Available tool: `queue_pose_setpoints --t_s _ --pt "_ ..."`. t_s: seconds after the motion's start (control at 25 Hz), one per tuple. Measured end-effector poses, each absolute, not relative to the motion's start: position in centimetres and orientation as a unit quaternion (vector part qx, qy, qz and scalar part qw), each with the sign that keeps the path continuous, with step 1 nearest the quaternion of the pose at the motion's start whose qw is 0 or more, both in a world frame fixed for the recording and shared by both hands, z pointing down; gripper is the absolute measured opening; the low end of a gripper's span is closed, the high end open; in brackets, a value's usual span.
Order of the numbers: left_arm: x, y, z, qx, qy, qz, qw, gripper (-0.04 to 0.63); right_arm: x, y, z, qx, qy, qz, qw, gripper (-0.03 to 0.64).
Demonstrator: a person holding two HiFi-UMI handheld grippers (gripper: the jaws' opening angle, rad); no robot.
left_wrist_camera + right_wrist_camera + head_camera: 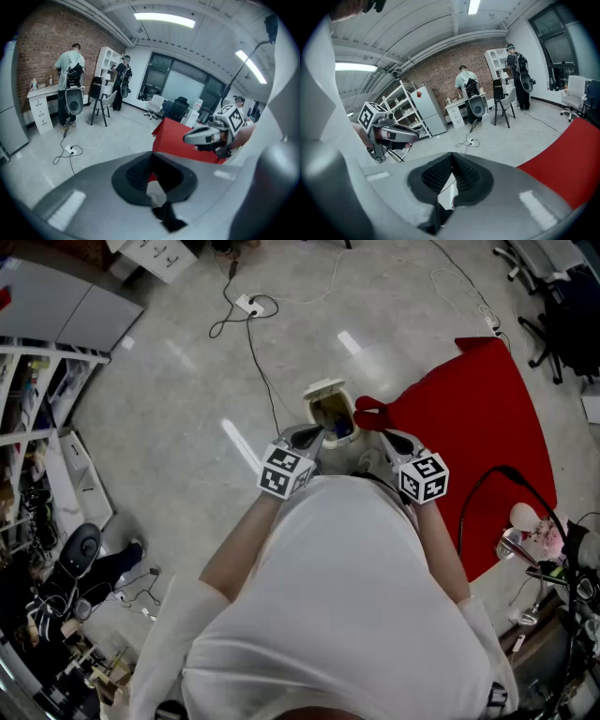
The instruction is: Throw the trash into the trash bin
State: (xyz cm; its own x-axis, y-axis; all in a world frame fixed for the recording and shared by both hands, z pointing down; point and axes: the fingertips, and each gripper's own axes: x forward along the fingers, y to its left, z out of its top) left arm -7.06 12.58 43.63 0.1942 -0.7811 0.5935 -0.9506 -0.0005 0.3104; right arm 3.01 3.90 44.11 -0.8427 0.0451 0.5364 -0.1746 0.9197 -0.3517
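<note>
A small cream trash bin [330,413] stands on the grey floor with its lid tipped back; its inside is dark with something blue in it. Both grippers hover just short of it, pointing down at it. My left gripper [309,437] is at the bin's near left side, and the right gripper view shows it too [401,133]. My right gripper [392,438] is to the bin's right, over a raised red fold [370,413], and also appears in the left gripper view [201,136]. Both pairs of jaws are shut, with nothing visible between them. No loose trash is in sight.
A large red mat [478,427] covers the floor on the right. A power strip with cables [248,306] lies beyond the bin. Shelves [37,409] line the left, and office chairs [553,296] stand at the top right. Two people [69,84] stand at a far desk.
</note>
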Motion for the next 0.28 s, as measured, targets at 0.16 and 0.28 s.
queue_pose_setpoints --t_s 0.16,0.28 --pt "-6.91 12.51 43.87 0.695 -0.623 0.127 0.337 0.005 3.27 3.75 44.35 0.035 -0.939 0.198 0.278 0.002" --pt "-7.03 12.52 44.01 0.694 -0.623 0.128 0.338 0.005 3.18 3.71 44.44 0.034 -0.939 0.198 0.278 0.002"
